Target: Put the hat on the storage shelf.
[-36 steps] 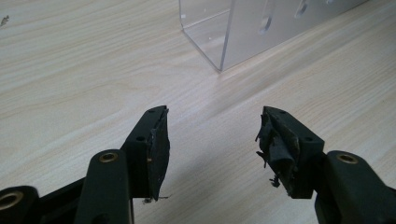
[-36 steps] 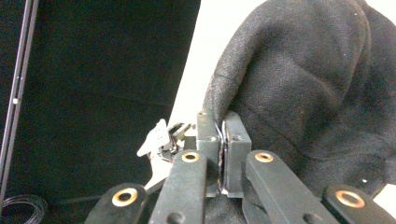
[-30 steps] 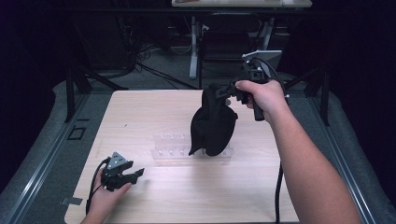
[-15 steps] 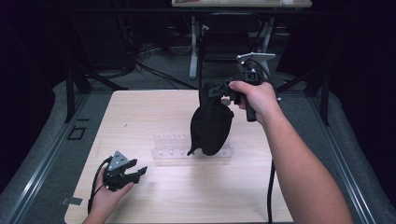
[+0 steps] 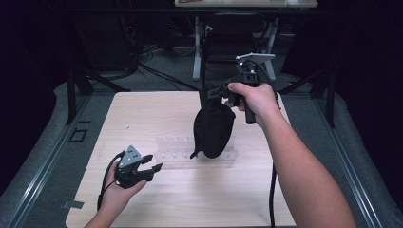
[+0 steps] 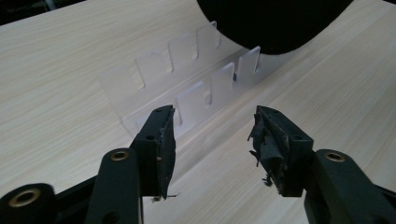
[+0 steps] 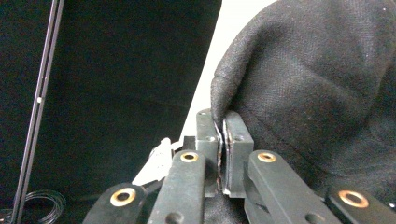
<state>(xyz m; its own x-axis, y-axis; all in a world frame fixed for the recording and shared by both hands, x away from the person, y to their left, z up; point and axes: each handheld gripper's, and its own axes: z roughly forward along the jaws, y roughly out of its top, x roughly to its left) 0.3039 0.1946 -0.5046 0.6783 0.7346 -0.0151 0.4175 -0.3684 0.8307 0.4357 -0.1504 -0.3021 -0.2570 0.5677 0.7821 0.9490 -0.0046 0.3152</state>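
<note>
- The black cloth bag point(image 5: 213, 129) hangs in the air over the far-right part of the wooden table point(image 5: 142, 109), gathered at the top and swelling into a rounded, sack-like body below.
- Its lower end narrows to a short tail at about 7 o'clock of its body, and it dangles in front of the clear plastic rack point(image 5: 173, 147).
- In the right gripper view the bag point(image 7: 322, 88) is a coarse woven fabric, dark charcoal, with a folded edge running up from the jaws toward 12 o'clock.
- The right gripper point(image 5: 215, 91) is held up by the right hand point(image 5: 254, 97), and its jaws are pressed together on a pinch of the bag's top edge; in its own view the gripper point(image 7: 223, 140) shows only a sliver of fabric between the two pads.
- The left gripper point(image 5: 151, 167) rests low near the table's near-left area, held in the left hand point(image 5: 119, 187), pointing toward 3 o'clock.
- In its own view the left gripper point(image 6: 212, 140) has its jaws spread wide with nothing between them; the pads look frayed, with loose threads.
- The rack point(image 6: 187, 84) is a clear trough with notched walls in two rows, lying on the table; the bag's rounded bottom point(image 6: 275, 23) hangs over its far end at 1 o'clock.
</note>
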